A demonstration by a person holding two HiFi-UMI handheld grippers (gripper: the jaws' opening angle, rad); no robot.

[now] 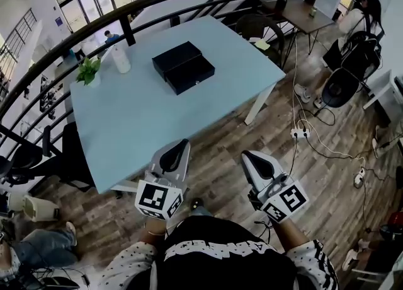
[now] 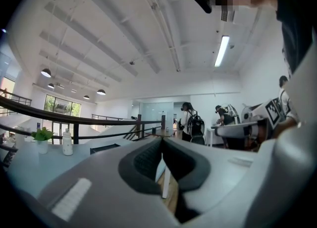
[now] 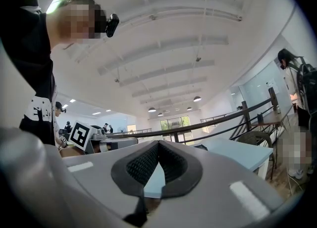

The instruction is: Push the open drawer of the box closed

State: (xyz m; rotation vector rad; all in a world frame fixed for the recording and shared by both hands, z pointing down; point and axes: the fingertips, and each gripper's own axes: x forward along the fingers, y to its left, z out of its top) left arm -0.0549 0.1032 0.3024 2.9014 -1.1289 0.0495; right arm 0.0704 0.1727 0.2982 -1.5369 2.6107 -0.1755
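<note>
Black box (image 1: 183, 66), well beyond left tongs (image 1: 182, 144), right tongs (image 1: 247, 155)

Black top (image 1: 227, 258) with white lettering across it, white sleeves (image 1: 124, 267) dotted black. Left gripper (image 1: 181, 145) and right gripper (image 1: 248, 156) are pale grey shells with black textured pads (image 2: 143, 162), each carrying a cube (image 1: 158, 198) of black-and-white square markers.
</note>
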